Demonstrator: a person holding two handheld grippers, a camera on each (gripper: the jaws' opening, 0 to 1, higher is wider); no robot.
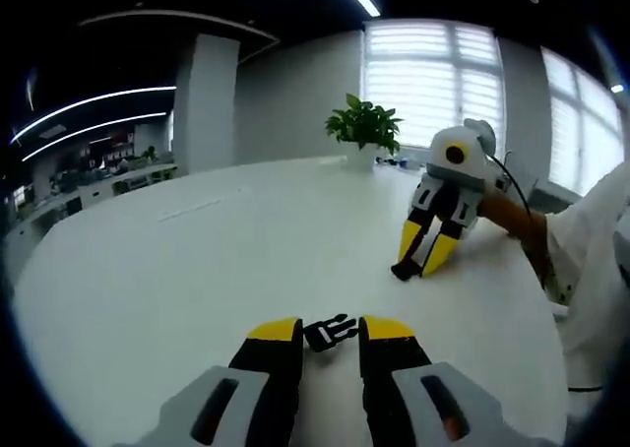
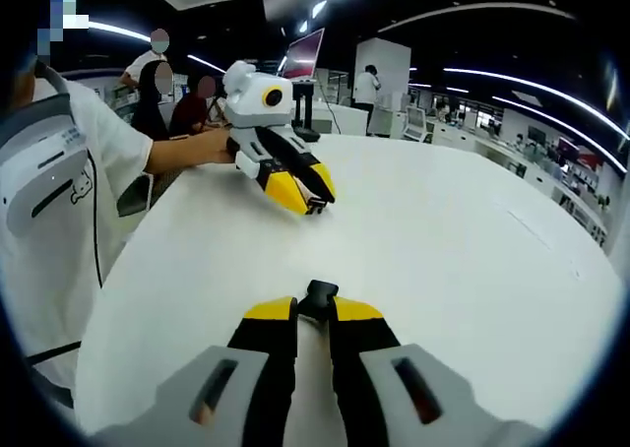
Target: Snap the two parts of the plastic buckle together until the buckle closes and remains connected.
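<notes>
In the left gripper view, the left gripper (image 1: 330,337) rises from the bottom edge with its yellow-tipped jaws spread apart, and the pronged buckle part (image 1: 331,332) lies flat on the white table (image 1: 197,270) between the tips, touched by neither as far as the view tells. Farther off to the right, the right gripper (image 1: 421,260) leans tips-down on the table, a small dark piece pinched at its ends, with a white sleeve (image 1: 591,260) behind it. A potted plant (image 1: 364,127) stands at the table's far edge before bright blinds. In the right gripper view, the right gripper's jaws are clenched on the socket buckle part (image 2: 317,299), which sticks out past the tips. Beyond, the left gripper shows released just above the pronged part.
</notes>
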